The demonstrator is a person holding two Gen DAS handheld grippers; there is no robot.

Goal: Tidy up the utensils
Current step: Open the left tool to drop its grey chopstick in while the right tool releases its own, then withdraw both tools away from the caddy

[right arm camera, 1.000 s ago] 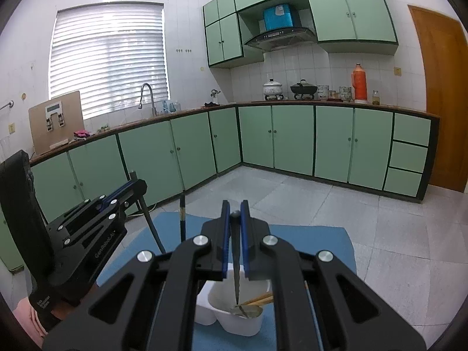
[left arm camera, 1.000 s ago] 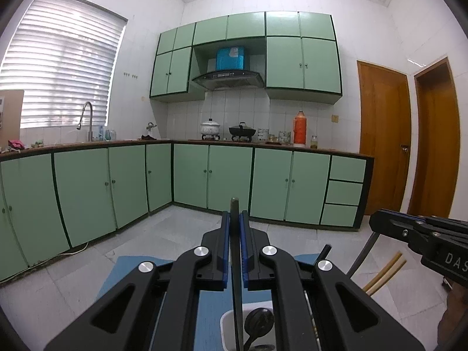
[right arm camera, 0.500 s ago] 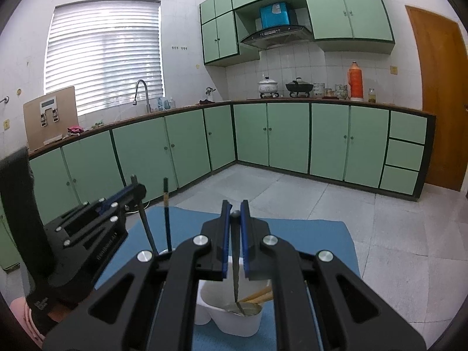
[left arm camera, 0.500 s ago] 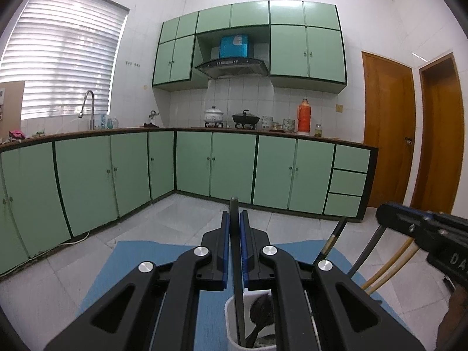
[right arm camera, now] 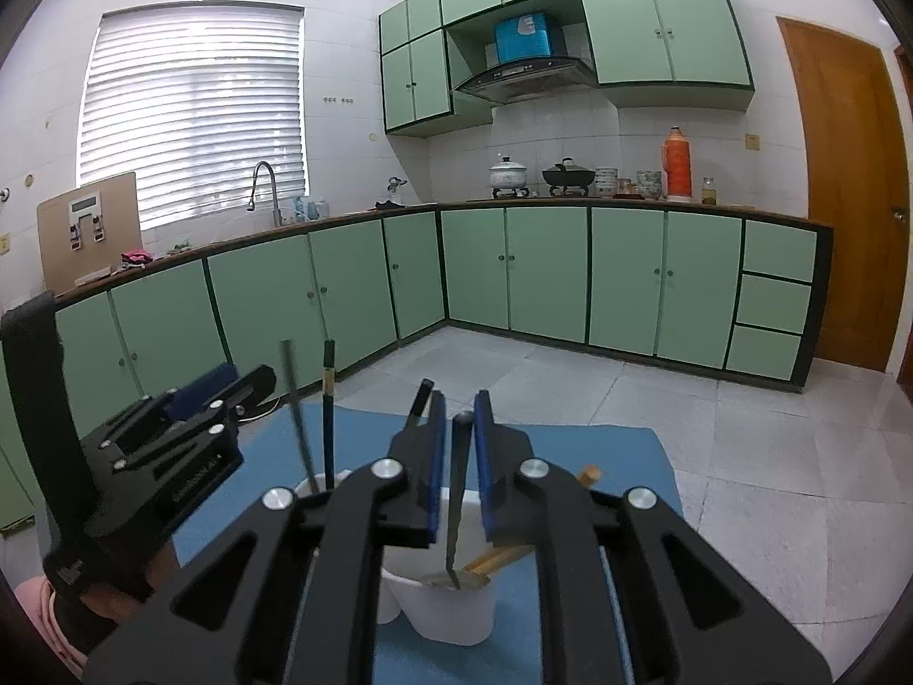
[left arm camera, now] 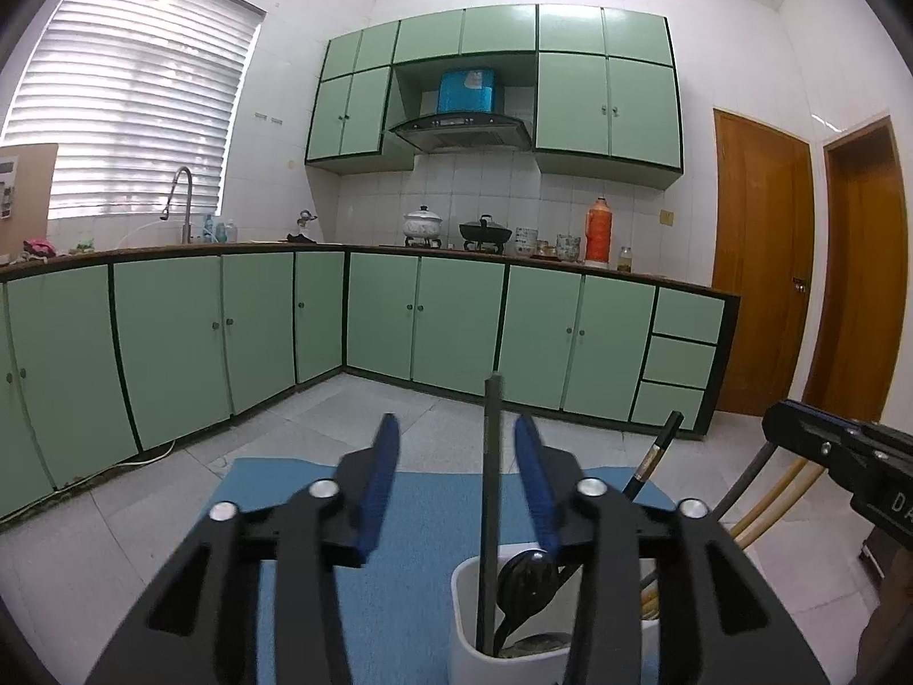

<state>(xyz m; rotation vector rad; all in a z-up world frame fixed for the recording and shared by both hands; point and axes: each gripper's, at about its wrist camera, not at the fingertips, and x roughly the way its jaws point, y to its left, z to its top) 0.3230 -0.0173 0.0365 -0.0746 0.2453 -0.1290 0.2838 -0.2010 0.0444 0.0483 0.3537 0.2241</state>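
Between your spread left gripper [left arm camera: 453, 474] fingers a dark utensil [left arm camera: 489, 491] stands released in the white holder [left arm camera: 465, 605]; your right gripper [right arm camera: 459, 445], slightly parted, frees its spoon [right arm camera: 456, 491], so lift both straight clear.

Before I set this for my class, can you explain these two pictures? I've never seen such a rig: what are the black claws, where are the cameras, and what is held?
There is no robot here. A person holds a two-finger claw in each hand, and each claw carries a wide-angle camera that looks along its fingers. One picture is from the left gripper, the other from the right gripper. Each view also catches the other claw at its edge.

A blue mat lies on the kitchen floor, with a white holder on it that contains chopsticks and other utensils.

The left gripper is wide open around a dark handle standing in the holder, without touching it. The right gripper is slightly open around a metal utensil whose tip is down in the holder.
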